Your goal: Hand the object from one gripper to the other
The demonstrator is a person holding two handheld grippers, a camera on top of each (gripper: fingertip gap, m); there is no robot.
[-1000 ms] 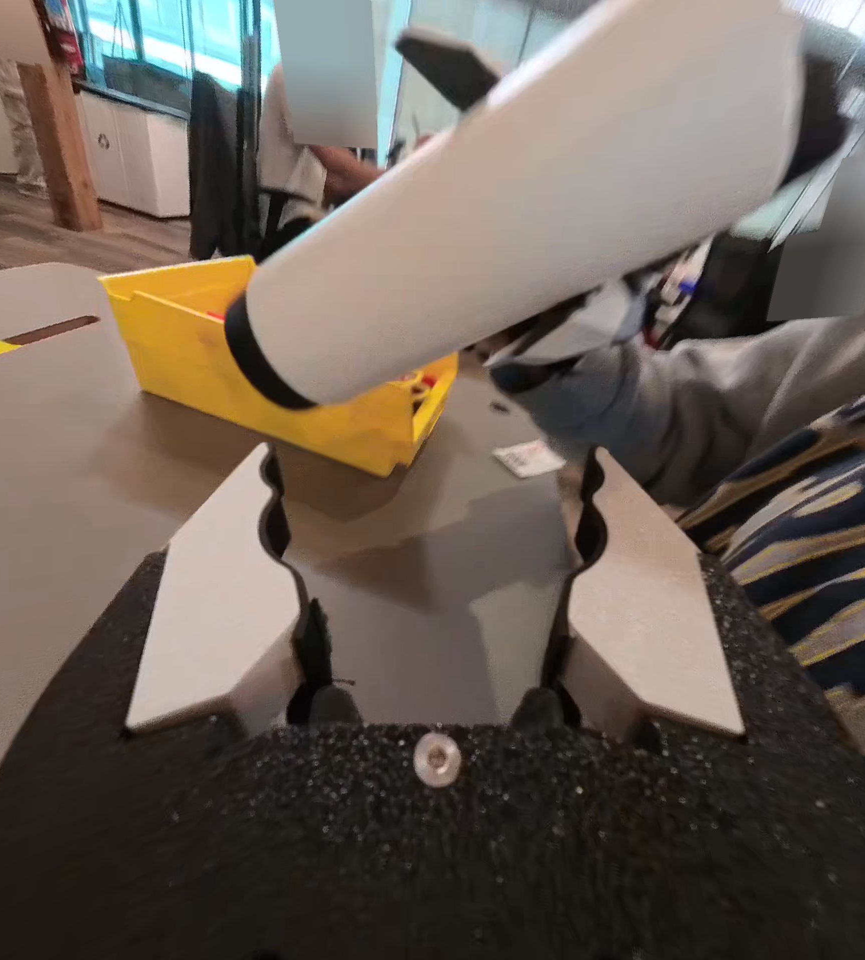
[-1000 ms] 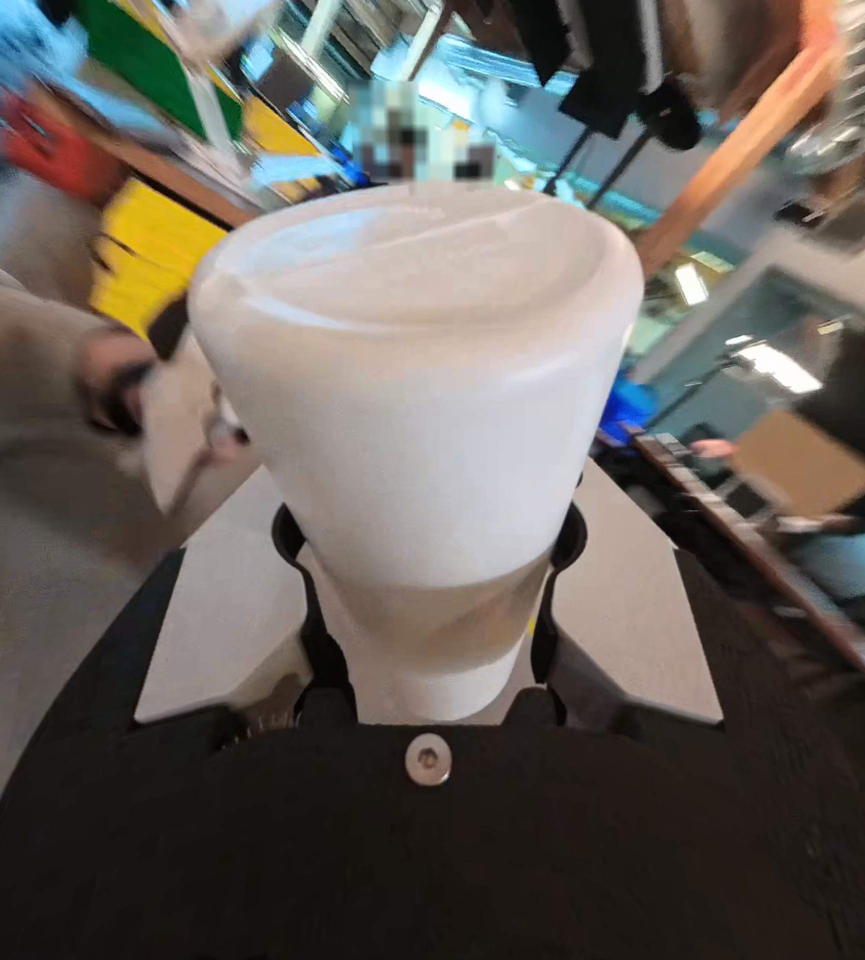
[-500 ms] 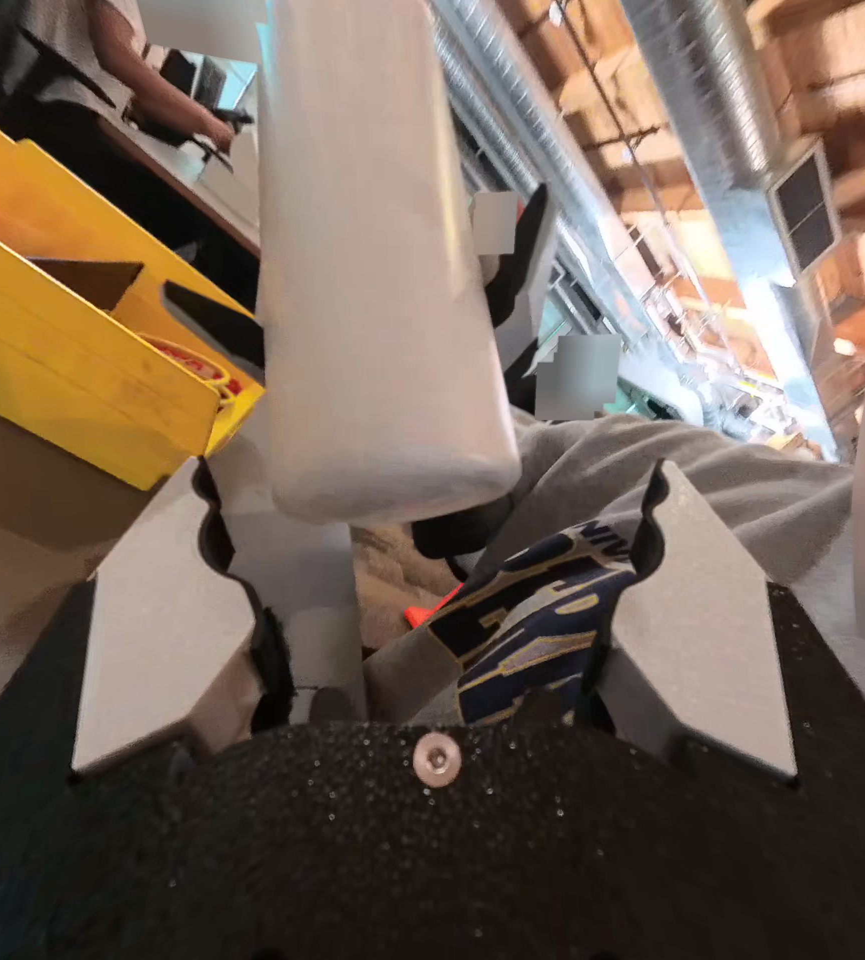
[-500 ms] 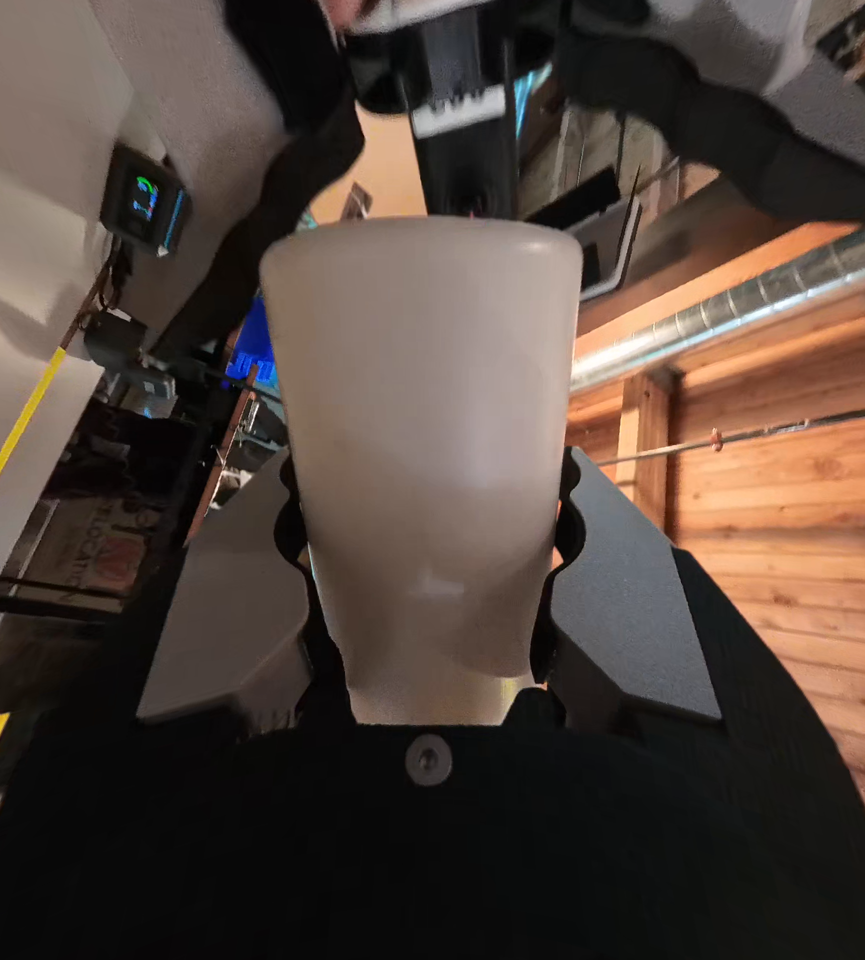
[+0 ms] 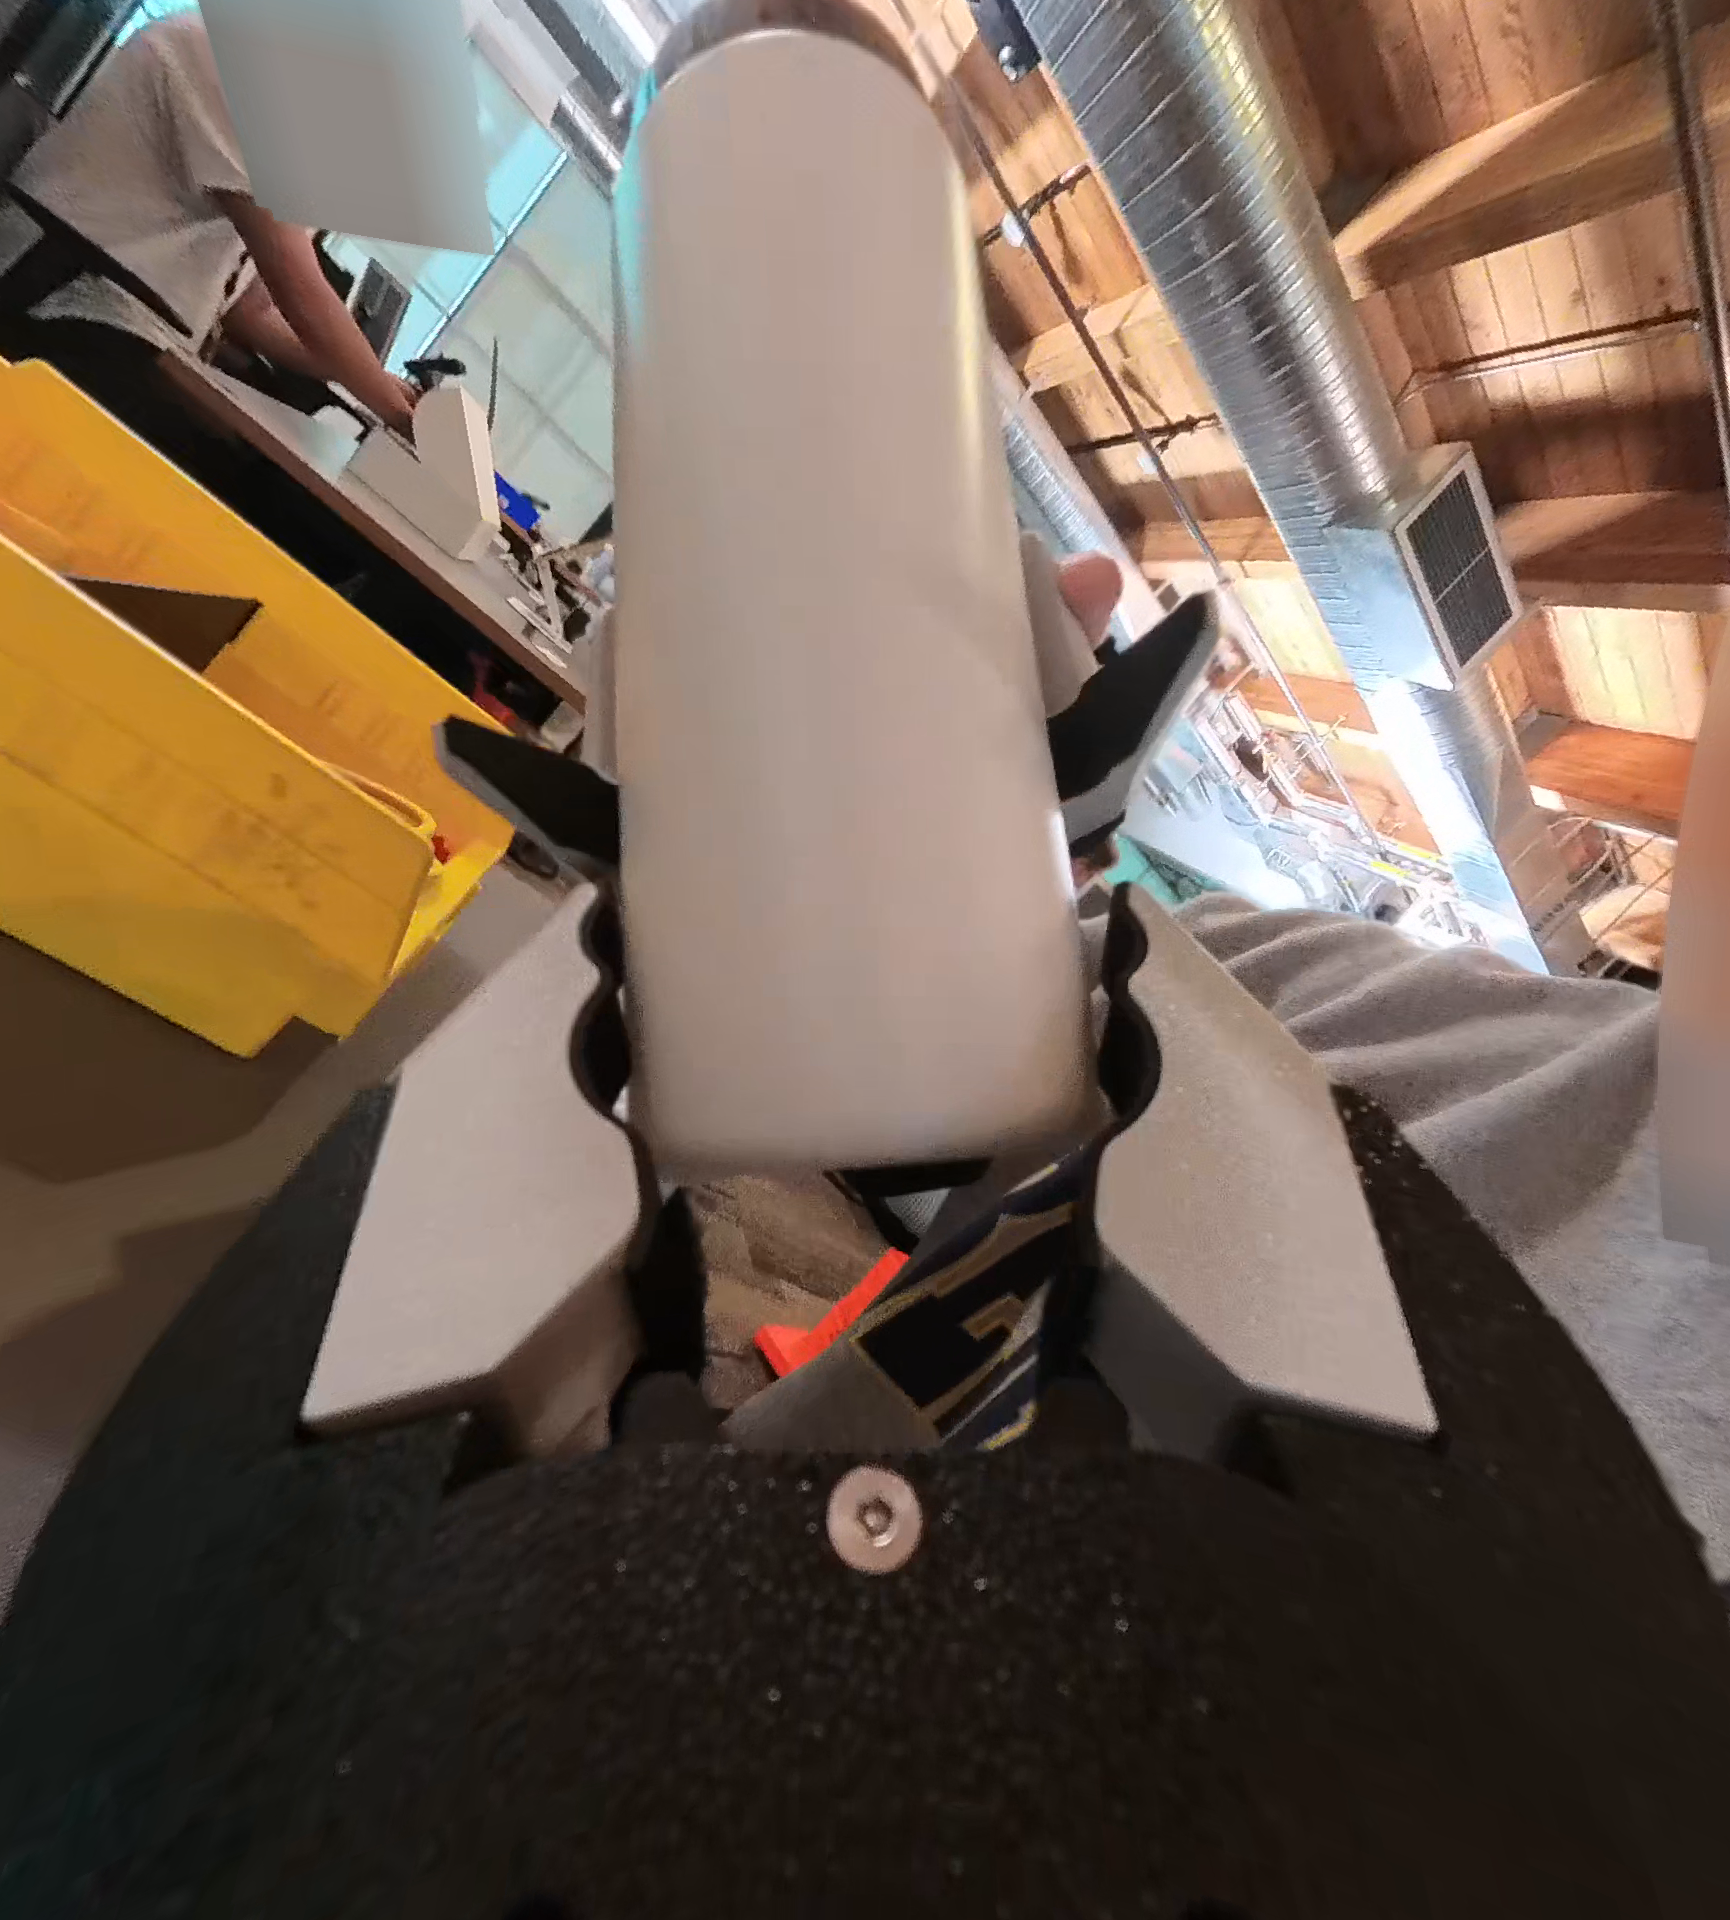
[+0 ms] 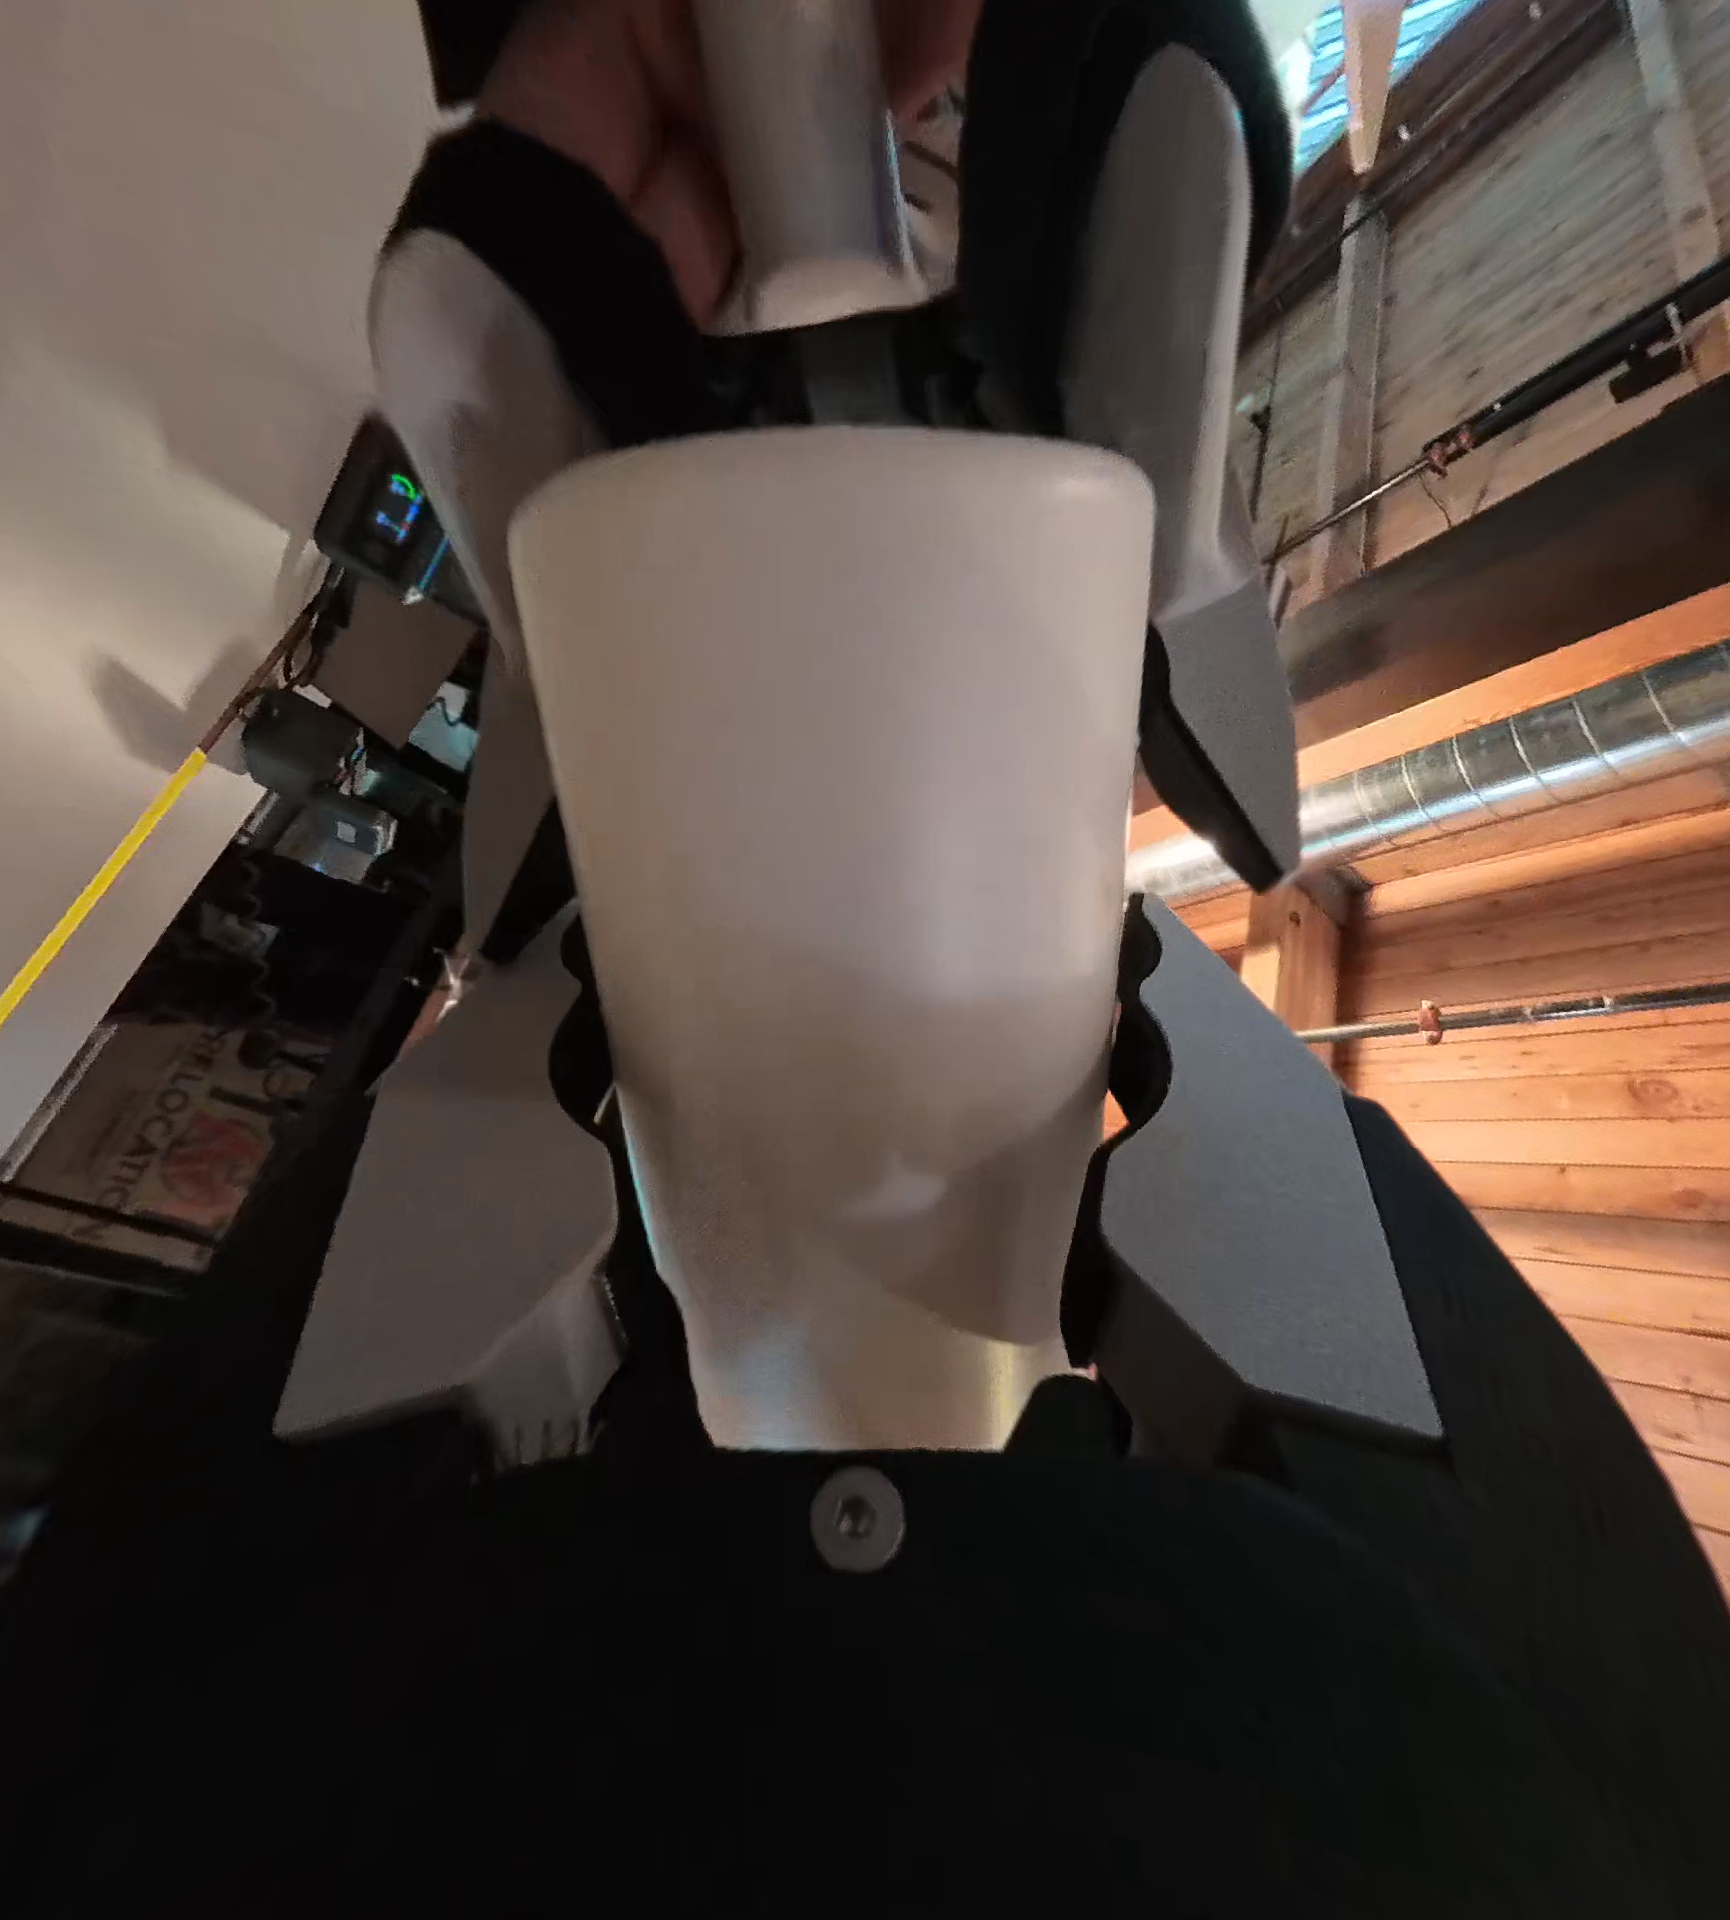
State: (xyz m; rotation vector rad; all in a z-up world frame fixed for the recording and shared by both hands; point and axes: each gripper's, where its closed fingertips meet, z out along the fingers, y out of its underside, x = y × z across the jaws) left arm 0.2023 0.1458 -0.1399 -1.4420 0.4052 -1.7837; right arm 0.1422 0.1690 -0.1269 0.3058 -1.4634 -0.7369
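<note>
The white bottle (image 5: 819, 644) is a long, smooth cylinder held in the air between the two grippers. In the left wrist view its flat end sits between the fingers of the left gripper (image 5: 856, 1039), whose wavy inner edges lie right against both sides of it; whether they press it firmly cannot be told. Farther up its length, the right gripper (image 5: 840, 748) clamps it from both sides with its dark fingers. In the right wrist view the bottle (image 6: 840, 831) fills the space between the right gripper's (image 6: 845, 1049) fingers, which are closed on it, and the left gripper (image 6: 840, 582) meets its far end. To the left of the left gripper, a yellow bin (image 5: 144, 727) stands on the grey tabletop (image 5: 113, 1247). To the right lies a grey sleeve (image 5: 1412, 1039).
</note>
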